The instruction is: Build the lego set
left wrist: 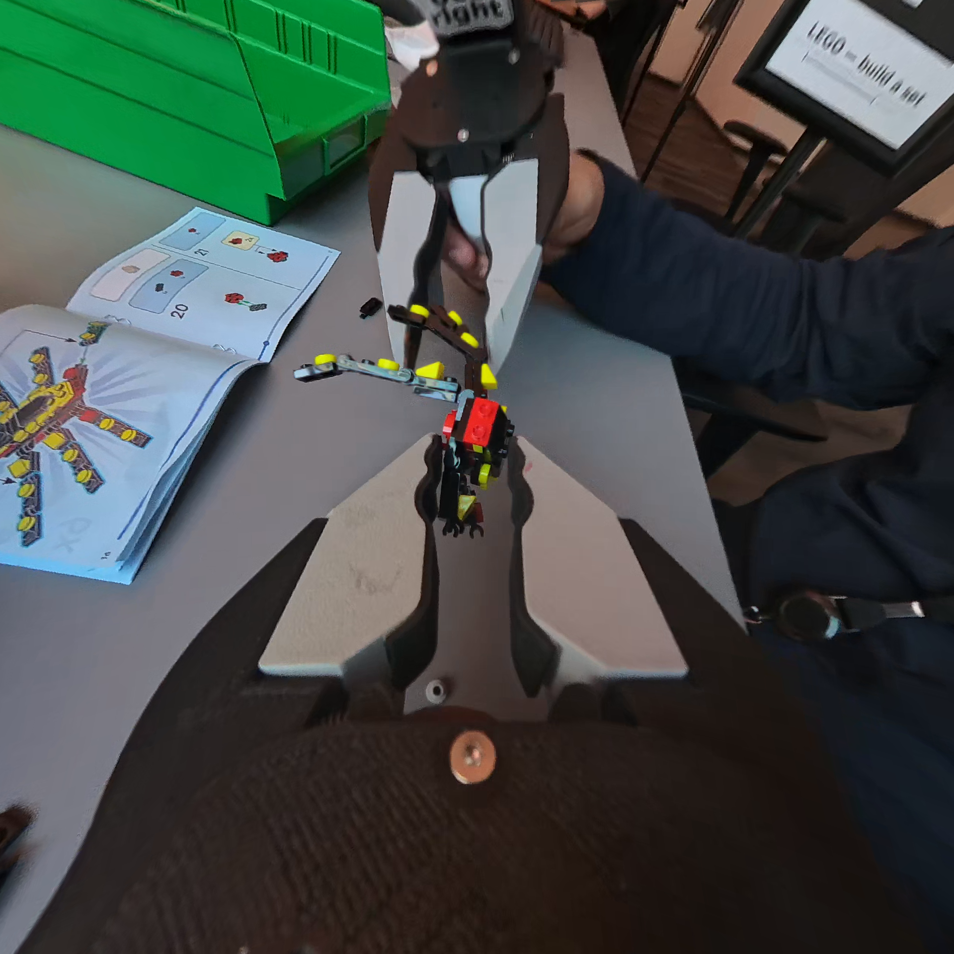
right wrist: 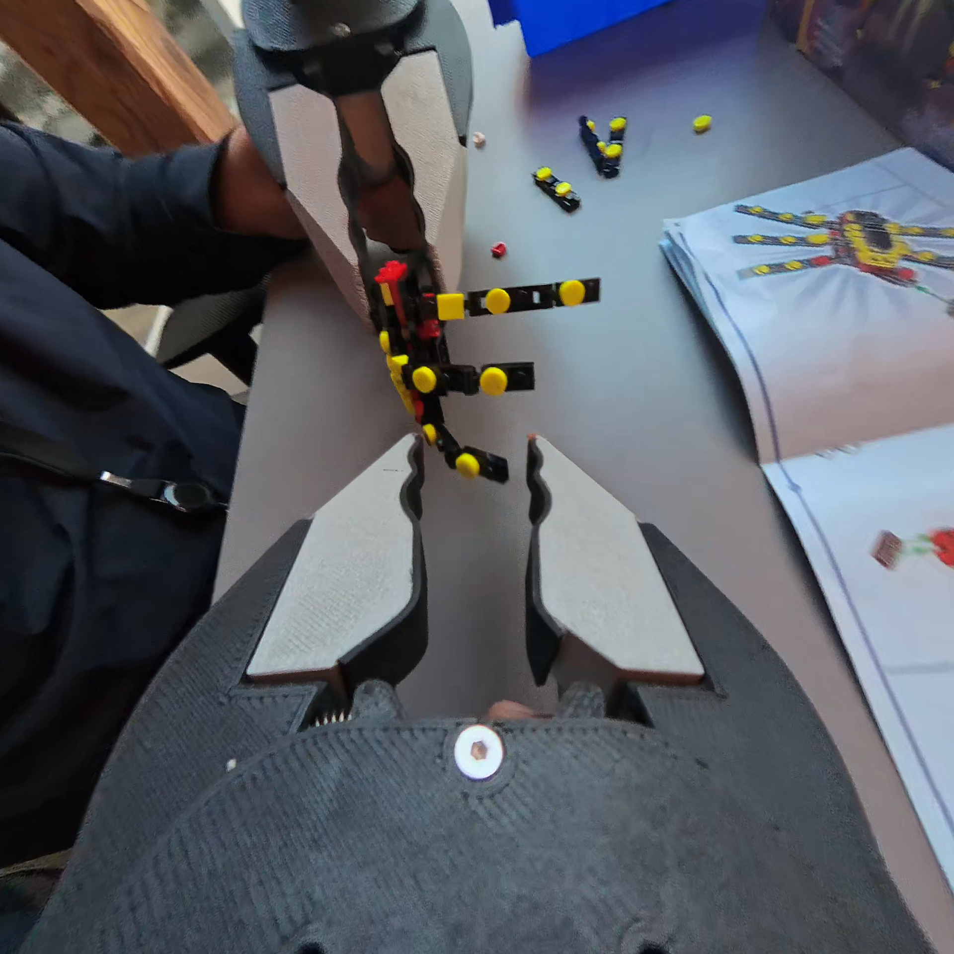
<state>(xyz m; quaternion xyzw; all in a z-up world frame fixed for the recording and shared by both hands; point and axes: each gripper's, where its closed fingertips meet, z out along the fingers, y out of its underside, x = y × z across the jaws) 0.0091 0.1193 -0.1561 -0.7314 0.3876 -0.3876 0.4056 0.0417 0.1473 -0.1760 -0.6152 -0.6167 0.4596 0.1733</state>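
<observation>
Grey table (left wrist: 258,464) bears booklet (left wrist: 103,439), green bin (left wrist: 180,103).

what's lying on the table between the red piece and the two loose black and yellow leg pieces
Nothing: in the right wrist view only bare grey table separates the small red piece from the nearer leg piece; the second leg piece lies beyond.

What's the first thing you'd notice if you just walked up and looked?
The spiky black, red and yellow lego creature, held above the grey table with its body pinched in the left gripper. The right gripper is open at one of its legs. On the left lie an open instruction booklet and a bright green bin.
</observation>
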